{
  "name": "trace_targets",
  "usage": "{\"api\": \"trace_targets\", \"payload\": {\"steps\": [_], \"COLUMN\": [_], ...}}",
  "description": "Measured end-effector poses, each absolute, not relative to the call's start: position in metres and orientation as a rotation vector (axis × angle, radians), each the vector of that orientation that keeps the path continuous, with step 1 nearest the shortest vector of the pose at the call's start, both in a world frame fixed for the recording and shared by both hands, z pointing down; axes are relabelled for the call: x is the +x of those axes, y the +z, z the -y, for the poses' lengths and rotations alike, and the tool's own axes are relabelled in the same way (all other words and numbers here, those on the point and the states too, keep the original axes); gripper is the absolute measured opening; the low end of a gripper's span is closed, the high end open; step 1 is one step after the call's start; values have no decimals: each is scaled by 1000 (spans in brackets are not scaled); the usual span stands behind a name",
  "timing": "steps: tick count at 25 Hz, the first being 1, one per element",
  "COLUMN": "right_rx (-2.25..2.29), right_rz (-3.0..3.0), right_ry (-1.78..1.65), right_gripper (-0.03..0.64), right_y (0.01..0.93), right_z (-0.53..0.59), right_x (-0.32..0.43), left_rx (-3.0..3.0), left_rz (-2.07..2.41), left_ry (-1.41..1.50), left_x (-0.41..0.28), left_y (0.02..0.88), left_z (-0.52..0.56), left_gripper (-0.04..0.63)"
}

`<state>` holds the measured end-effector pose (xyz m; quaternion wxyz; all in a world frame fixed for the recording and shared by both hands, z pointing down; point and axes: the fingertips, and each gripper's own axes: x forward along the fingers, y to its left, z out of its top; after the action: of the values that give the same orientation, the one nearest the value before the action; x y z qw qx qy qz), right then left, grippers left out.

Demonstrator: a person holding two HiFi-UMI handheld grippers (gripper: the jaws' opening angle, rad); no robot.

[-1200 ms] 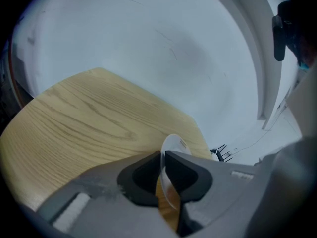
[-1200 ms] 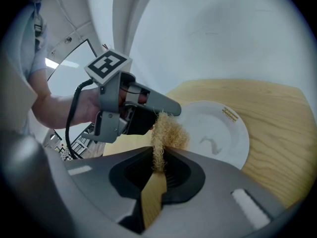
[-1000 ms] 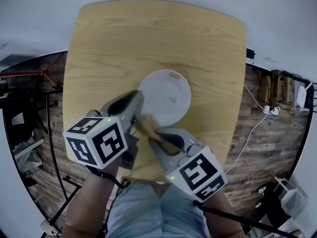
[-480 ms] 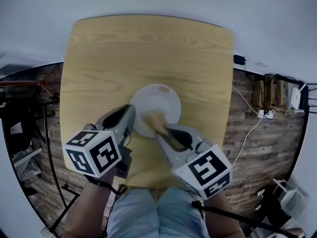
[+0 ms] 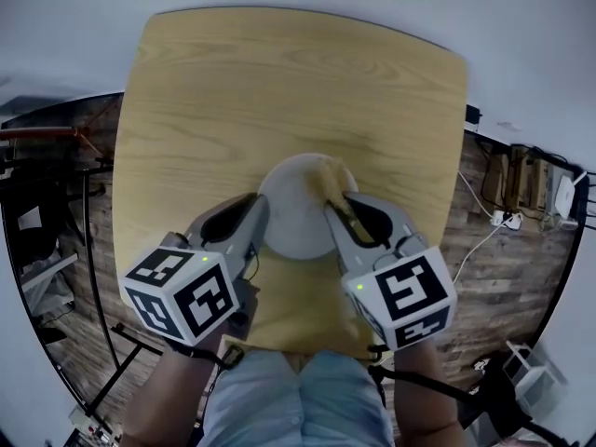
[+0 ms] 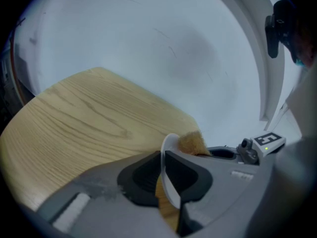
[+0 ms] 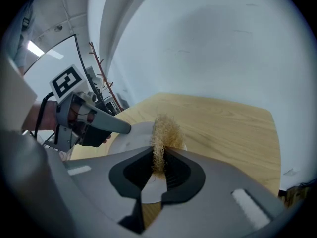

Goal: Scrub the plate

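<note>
Your left gripper [image 5: 256, 214] is clenched on the white plate's [image 5: 296, 217] left rim, over the wooden table [image 5: 279, 82]. Your right gripper [image 5: 340, 214] pinches a tan fibrous scrubber [image 5: 328, 180] at the plate's far-right edge.

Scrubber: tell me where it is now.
In the head view, the scrubber is pinched in the right claw, against the far right edge of the plate, which the left claw grips.

The plate [image 5: 293, 222] is white, the scrubber [image 5: 329, 174] straw-gold, the worktop [image 5: 279, 91] pale wood with wavy grain. The left tongs [image 5: 255, 205] and right tongs [image 5: 334, 205] are grey, with black-and-white square markers [image 5: 182, 291].
</note>
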<state>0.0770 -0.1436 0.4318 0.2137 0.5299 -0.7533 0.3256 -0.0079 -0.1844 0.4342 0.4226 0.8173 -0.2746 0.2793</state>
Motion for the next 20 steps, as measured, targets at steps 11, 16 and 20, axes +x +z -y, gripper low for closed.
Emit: {"api": "trace_targets", "payload": {"steps": [11,16,20], "right_rx": [1413,1387,1377], "right_rz": [2080,2113,2143], "right_ry": [941,1013,1053], "right_gripper": [44,44,44], "right_y": [448,444,441], "right_z": [147,136,127], "right_x": [71,54,40], "left_rx": [2039,2049,2060], "left_rz": [688,681,684], "left_ry": [693,704,708], "left_x": [-7,-8,-9], "left_y": [434,432,432], "left_z": [186,186,185], "left_gripper": [51,51,52]}}
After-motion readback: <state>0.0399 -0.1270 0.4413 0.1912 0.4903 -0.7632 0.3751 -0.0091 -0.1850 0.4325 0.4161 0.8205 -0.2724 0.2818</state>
